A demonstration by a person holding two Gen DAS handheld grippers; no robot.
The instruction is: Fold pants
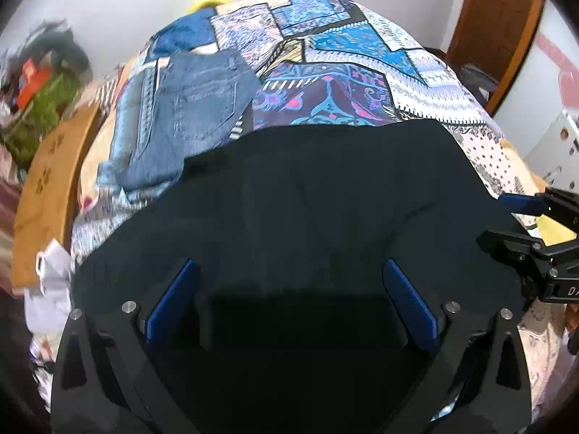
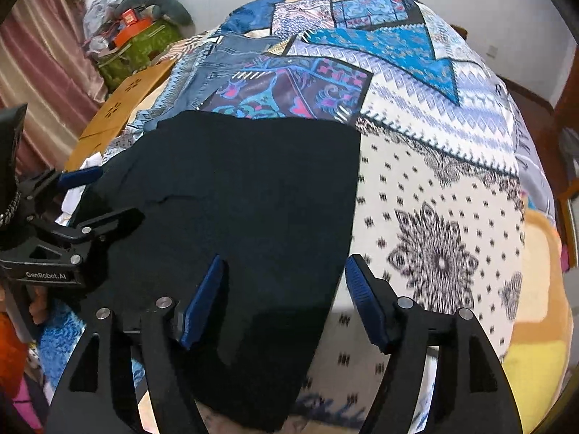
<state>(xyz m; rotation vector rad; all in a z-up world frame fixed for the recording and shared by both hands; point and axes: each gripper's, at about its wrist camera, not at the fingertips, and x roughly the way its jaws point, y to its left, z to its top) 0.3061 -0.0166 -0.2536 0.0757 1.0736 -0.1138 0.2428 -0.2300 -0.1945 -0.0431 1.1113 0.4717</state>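
Black pants (image 1: 307, 209) lie flat on a patterned bedspread (image 1: 343, 72), also seen in the right wrist view (image 2: 253, 188). My left gripper (image 1: 291, 271) is open above the near part of the pants, holding nothing. My right gripper (image 2: 286, 267) is open, straddling the pants' right edge, with one blue finger (image 2: 206, 296) over the fabric and the other finger (image 2: 365, 300) over the bedspread (image 2: 434, 181). The right gripper shows at the right edge of the left view (image 1: 521, 217). The left gripper shows at the left of the right view (image 2: 94, 195).
Folded blue jeans (image 1: 188, 108) lie on the bed beyond the black pants, also in the right view (image 2: 231, 58). A wooden bed board (image 1: 47, 188) runs along the left side. A cluttered pile with a green bag (image 2: 137, 43) stands by the curtain. A brown door (image 1: 495, 29) is far right.
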